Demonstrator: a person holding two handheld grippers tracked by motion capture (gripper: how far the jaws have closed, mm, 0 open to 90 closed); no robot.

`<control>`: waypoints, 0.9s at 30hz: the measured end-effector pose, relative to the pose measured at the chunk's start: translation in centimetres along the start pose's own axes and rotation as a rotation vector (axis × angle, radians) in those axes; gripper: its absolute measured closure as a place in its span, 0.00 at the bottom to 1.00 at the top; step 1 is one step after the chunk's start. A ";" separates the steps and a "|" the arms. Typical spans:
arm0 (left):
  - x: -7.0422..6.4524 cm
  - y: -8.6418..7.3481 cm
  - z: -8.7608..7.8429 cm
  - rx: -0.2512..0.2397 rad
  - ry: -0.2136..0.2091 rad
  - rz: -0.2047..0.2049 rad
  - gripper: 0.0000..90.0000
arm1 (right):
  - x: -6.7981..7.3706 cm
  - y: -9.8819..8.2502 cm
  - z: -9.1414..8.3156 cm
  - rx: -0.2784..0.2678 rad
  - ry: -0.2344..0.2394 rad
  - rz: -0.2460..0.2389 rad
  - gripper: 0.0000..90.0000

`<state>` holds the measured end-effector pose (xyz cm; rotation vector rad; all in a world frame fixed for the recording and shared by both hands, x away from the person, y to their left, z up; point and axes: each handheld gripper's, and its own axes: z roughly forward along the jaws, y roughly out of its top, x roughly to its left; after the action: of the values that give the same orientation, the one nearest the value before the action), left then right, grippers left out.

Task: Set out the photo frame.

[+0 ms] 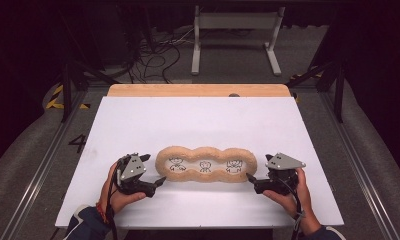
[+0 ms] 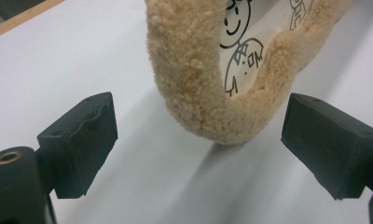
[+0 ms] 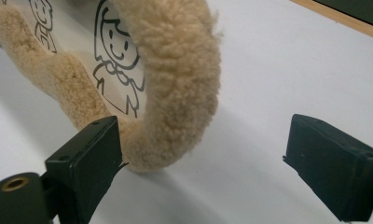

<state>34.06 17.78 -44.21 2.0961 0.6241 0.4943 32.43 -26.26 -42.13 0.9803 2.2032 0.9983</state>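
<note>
Here the fluffy tan frame [image 1: 206, 164] with three cartoon drawings is lying flat on the white desk [image 1: 198, 120], nearer its front edge, midway between its sides. The left gripper [image 1: 155, 170] is sitting at its left end, the right gripper [image 1: 258, 172] at its right end, both standing wide and seemingly gripping nothing.

Each hand-held gripper, left [image 1: 154, 170] and right [image 1: 258, 170], is black with a grey three-cornered plate on top and a black cable trailing along the forearm. Its jaws are blocky, matt black, with a brass-ringed hole at the base. Dark sleeves with light trim cover both wrists.
</note>
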 end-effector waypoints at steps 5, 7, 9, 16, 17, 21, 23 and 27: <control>0.2 -0.4 -0.7 -0.007 0.008 0.001 0.12 | -0.3 -0.3 -0.7 -0.012 -0.013 0.002 0.11; 0.2 -0.5 -0.9 -0.009 0.007 -0.002 0.12 | -0.3 -0.4 -0.8 -0.012 -0.012 0.003 0.11; 0.3 -0.7 -1.1 -0.011 0.012 0.000 0.12 | -0.4 -0.5 -1.0 -0.018 -0.014 0.006 0.11; 0.7 -1.5 -1.9 -0.009 0.024 -0.006 0.11 | -0.5 -0.9 -1.7 -0.023 -0.017 0.002 0.11; 0.7 -1.6 -2.1 -0.011 0.024 -0.012 0.11 | -0.6 -1.1 -1.8 -0.024 -0.018 0.005 0.11; 0.8 -2.2 -2.7 -0.007 0.033 -0.010 0.11 | -0.6 -1.6 -2.2 -0.016 -0.021 0.013 0.11; 0.9 -2.4 -2.9 -0.005 0.038 -0.012 0.11 | -0.6 -1.9 -2.4 -0.006 -0.030 0.012 0.11; 1.0 -2.8 -3.2 0.001 0.044 -0.012 0.11 | -0.8 -2.6 -2.7 -0.005 -0.043 0.020 0.11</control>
<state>32.35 21.82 -44.69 2.0860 0.6614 0.5350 30.05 -29.20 -42.47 1.0145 2.1584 0.9820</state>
